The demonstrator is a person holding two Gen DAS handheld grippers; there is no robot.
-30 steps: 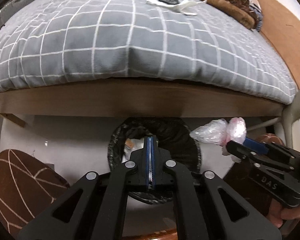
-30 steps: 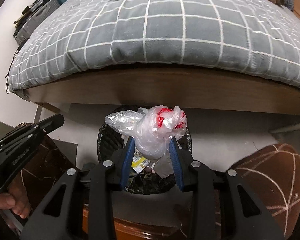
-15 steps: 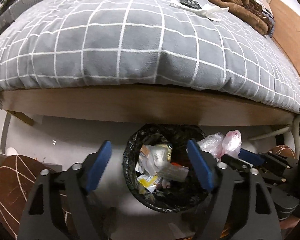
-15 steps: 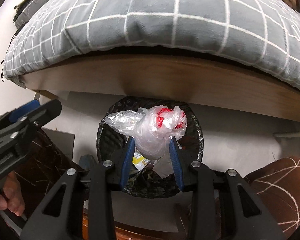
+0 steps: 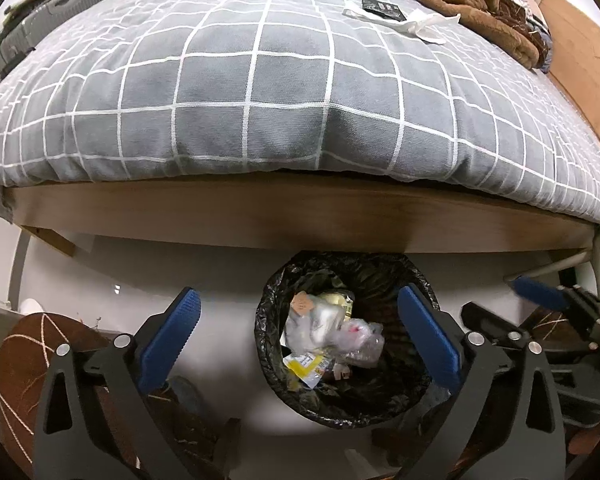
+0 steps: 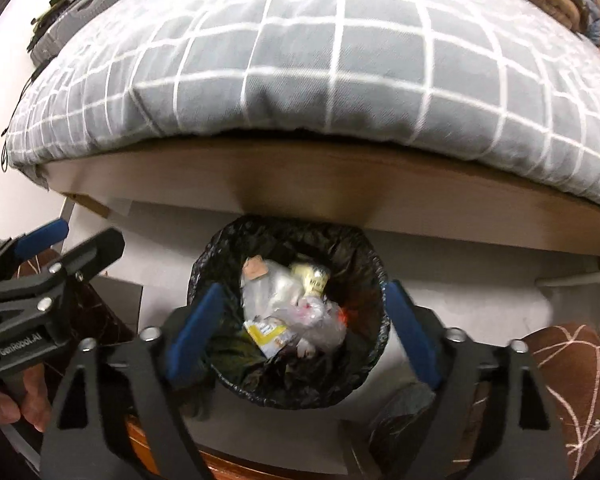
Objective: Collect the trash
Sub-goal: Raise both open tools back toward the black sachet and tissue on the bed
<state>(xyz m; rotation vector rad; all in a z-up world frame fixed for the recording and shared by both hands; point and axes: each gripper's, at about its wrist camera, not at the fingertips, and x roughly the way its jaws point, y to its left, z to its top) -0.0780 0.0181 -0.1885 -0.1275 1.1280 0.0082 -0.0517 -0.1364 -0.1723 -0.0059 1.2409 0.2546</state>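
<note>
Now both tongs, left (image 5: 298,332) and right (image 6: 300,326), are opening empty above the bin (image 5: 380,272).

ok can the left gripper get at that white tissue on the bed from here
Probably not from here. The left gripper, jaws opening and empty, points down over the bin by the bed frame, while the tissue lies far across the duvet. Nothing blocks it; the hand must move.

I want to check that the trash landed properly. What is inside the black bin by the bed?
Inside the bin: a clear plastic bag with something red, a yellow-white wrapper, and other wrappers on top. The pile hides whatever lies below and the bin's bottom.
</note>
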